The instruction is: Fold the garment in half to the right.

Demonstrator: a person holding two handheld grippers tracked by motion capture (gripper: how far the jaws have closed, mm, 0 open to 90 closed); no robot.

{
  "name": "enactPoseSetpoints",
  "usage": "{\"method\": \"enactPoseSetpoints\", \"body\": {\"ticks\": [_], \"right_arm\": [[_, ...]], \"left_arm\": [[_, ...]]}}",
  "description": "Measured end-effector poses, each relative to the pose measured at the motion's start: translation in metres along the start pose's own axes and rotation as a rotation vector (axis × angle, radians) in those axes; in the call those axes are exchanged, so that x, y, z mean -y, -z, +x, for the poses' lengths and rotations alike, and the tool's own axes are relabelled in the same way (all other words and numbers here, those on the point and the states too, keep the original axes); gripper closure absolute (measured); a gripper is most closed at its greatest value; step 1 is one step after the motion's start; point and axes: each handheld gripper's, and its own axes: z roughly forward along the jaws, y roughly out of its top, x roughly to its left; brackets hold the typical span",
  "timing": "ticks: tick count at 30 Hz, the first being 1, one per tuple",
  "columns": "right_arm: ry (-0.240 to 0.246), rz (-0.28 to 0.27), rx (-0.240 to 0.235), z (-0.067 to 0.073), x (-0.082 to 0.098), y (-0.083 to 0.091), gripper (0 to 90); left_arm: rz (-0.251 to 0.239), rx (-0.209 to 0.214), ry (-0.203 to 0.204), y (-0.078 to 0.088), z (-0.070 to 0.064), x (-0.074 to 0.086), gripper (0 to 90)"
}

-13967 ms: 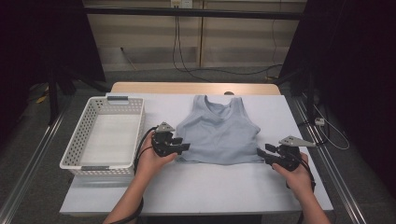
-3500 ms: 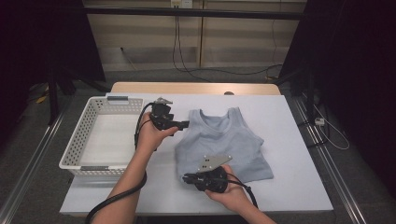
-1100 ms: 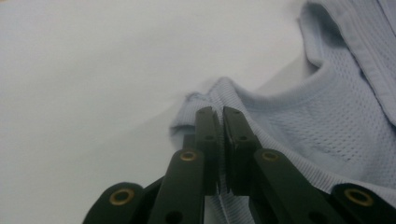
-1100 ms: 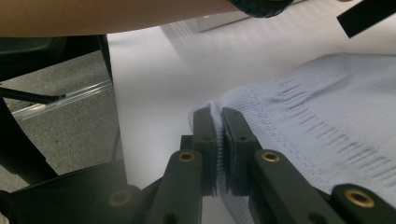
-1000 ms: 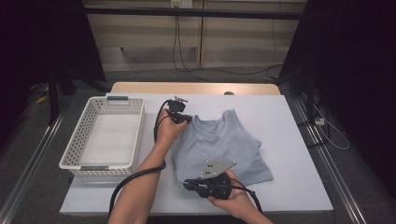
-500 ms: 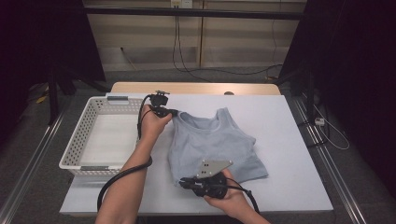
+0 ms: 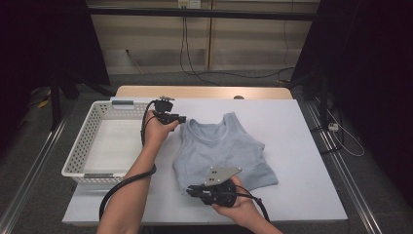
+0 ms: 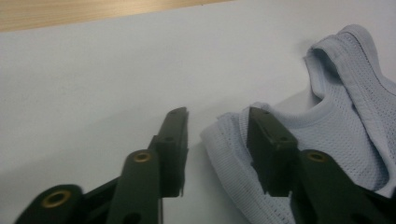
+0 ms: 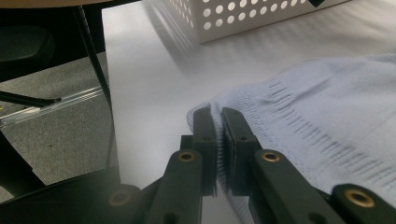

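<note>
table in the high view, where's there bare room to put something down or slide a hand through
Widest bare patch of the table: right of the tank top, out to the right edge. The white basket shows a bare floor. A narrower strip runs behind the top's straps. Crowded: the left gripper by the strap between basket and top, and the right gripper at the hem.

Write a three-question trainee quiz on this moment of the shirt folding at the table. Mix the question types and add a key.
1. True or false: the right gripper is clamped on the hem corner of the light blue tank top.
2. Which thing stands at the table's left side? A) a white perforated basket B) a red bucket C) a cardboard box
3. Fill in: the left gripper has its jaws apart at the top's ______ strap.

Key:
1. True; its jaws pinch the ribbed hem.
2. A, the white basket.
3. Shoulder; the strap lies by one jaw, unpinched.
</note>
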Motion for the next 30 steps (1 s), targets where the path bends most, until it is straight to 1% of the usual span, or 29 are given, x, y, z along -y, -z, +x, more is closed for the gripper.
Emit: {"method": "enactPoseSetpoints", "body": {"ticks": [2,3,6,8,9,10,12,13,14,15,17,18,19,20,21,22,23,24,25,26,27,28,30], "right_arm": [[-0.003,-0.002,0.000,-0.001,0.001,0.001,85.7],[-0.003,-0.002,-0.001,-0.001,0.001,0.001,85.7],[-0.001,-0.003,-0.003,-0.001,0.002,0.001,85.7],[-0.002,-0.002,-0.003,0.000,0.002,0.002,85.7],[-0.005,-0.003,-0.004,0.000,0.002,0.002,85.7],[-0.008,-0.005,-0.004,0.000,0.002,0.003,85.7],[-0.008,-0.006,-0.006,0.000,0.003,0.004,85.7],[-0.011,-0.007,-0.006,-0.001,0.003,0.004,85.6],[-0.014,-0.007,-0.006,-0.001,0.004,0.005,85.7],[-0.014,-0.010,-0.005,-0.001,0.004,0.006,85.6],[-0.018,-0.012,-0.003,-0.002,0.005,0.007,85.6],[-0.023,-0.016,-0.004,-0.002,0.005,0.008,85.6],[-0.029,-0.020,-0.002,-0.002,0.005,0.009,85.6],[-0.030,-0.022,0.000,-0.002,0.005,0.010,85.6],[-0.030,-0.025,0.004,-0.002,0.005,0.011,85.6],[-0.033,-0.027,0.006,-0.002,0.005,0.012,85.6],[-0.035,-0.027,0.007,-0.002,0.006,0.012,85.6],[-0.034,-0.027,0.009,-0.002,0.006,0.012,85.6],[-0.036,-0.026,0.010,-0.001,0.006,0.012,85.6],[-0.037,-0.025,0.011,-0.001,0.007,0.011,85.6],[-0.037,-0.022,0.012,0.000,0.007,0.010,85.7],[-0.035,-0.021,0.013,0.000,0.007,0.010,85.7],[-0.033,-0.016,0.014,0.001,0.007,0.008,85.7]], "left_arm": [[0.012,-0.006,-0.017,-0.002,0.001,0.001,53.7],[0.009,-0.015,-0.033,-0.003,0.002,0.001,51.8],[0.009,-0.021,-0.044,-0.007,0.003,0.003,51.1],[0.018,-0.018,-0.058,-0.012,0.003,0.004,51.5],[0.020,-0.014,-0.058,-0.014,0.003,0.004,52.6],[0.026,-0.008,-0.067,-0.018,0.003,0.005,53.7],[0.020,0.011,-0.068,-0.024,0.001,0.007,53.7],[0.019,0.012,-0.075,-0.027,-0.001,0.007,54.1],[0.025,0.013,-0.083,-0.031,-0.003,0.008,54.0],[0.034,0.023,-0.088,-0.033,-0.003,0.008,54.2],[0.044,0.031,-0.081,-0.039,-0.006,0.009,54.7],[0.039,0.030,-0.089,-0.040,-0.008,0.009,54.8],[0.043,0.027,-0.087,-0.041,-0.010,0.009,55.8],[0.047,0.027,-0.090,-0.042,-0.012,0.008,58.7],[0.052,0.028,-0.098,-0.043,-0.014,0.008,62.3],[0.058,0.016,-0.114,-0.043,-0.016,0.007,63.6],[0.059,0.008,-0.107,-0.044,-0.017,0.007,66.5],[0.073,0.009,-0.107,-0.043,-0.017,0.006,69.5],[0.076,0.004,-0.090,-0.043,-0.017,0.005,74.0],[0.090,0.002,-0.075,-0.042,-0.017,0.005,78.7],[0.093,0.000,-0.068,-0.042,-0.017,0.004,82.4],[0.092,-0.008,-0.060,-0.042,-0.019,0.004,83.8],[0.104,-0.011,-0.042,-0.039,-0.019,0.002,85.8]]}}
